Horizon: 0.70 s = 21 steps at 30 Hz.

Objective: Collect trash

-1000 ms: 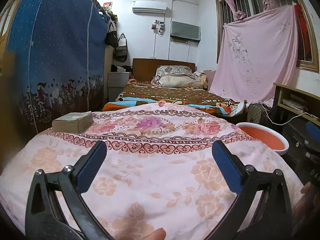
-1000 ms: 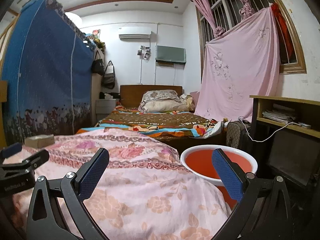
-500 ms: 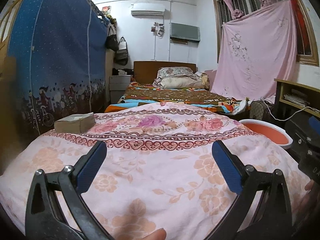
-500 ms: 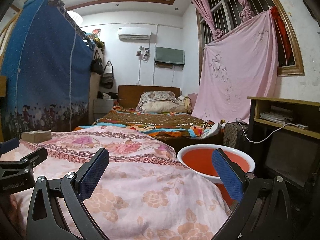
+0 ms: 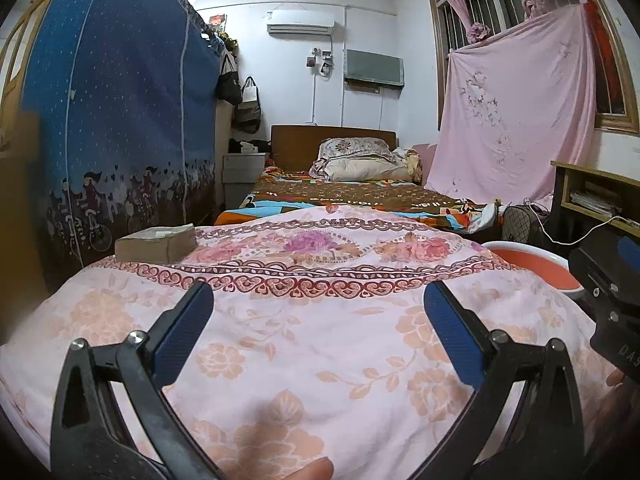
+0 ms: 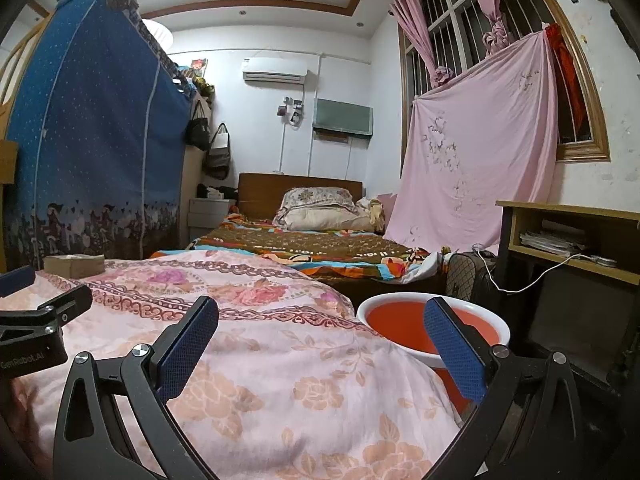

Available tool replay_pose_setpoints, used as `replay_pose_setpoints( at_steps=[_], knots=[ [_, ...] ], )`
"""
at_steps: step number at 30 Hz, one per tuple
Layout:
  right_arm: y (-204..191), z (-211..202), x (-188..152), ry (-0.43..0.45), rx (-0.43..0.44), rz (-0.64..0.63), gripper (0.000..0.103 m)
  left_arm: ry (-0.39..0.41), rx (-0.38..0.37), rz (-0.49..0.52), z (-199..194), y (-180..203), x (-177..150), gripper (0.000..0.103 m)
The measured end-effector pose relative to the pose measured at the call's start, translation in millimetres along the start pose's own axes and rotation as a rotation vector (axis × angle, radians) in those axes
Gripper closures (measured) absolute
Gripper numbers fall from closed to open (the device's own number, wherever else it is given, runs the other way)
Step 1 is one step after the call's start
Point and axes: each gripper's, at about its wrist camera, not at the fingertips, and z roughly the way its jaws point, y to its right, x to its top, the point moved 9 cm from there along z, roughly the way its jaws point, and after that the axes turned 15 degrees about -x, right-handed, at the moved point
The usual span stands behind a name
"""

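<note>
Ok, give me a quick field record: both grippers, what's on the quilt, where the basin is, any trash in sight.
left gripper: open, empty, over the quilt
right gripper: open, empty, at the quilt's right edge
box: brown, on the quilt's far left corner
basin: red inside, white rim, just right of the quilt, looks empty
trash: none clearly visible on the quilt
far bed: behind the quilt, pillow at its head

1. Box (image 5: 156, 243) on quilt (image 5: 320, 344), far left corner.
2. Basin (image 6: 432, 326) right of quilt, beside its edge.
3. Bed (image 5: 352, 196) behind quilt; pillow (image 5: 360, 160) at its head.
4. Wardrobe (image 5: 120, 128) left.
5. Desk (image 6: 568, 236) right, behind basin.
6. Sheet (image 6: 480, 148) hangs on the right wall beside bed.
</note>
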Motion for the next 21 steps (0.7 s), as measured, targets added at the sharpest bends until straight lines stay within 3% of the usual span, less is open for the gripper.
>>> replay_pose_setpoints(
  at_steps=[21],
  knots=[
    [3.9,4.0,-2.5,-0.020,0.004,0.012,0.000,-0.002,-0.003,-0.001,0.6,0.2,-0.3,0.014]
  ],
)
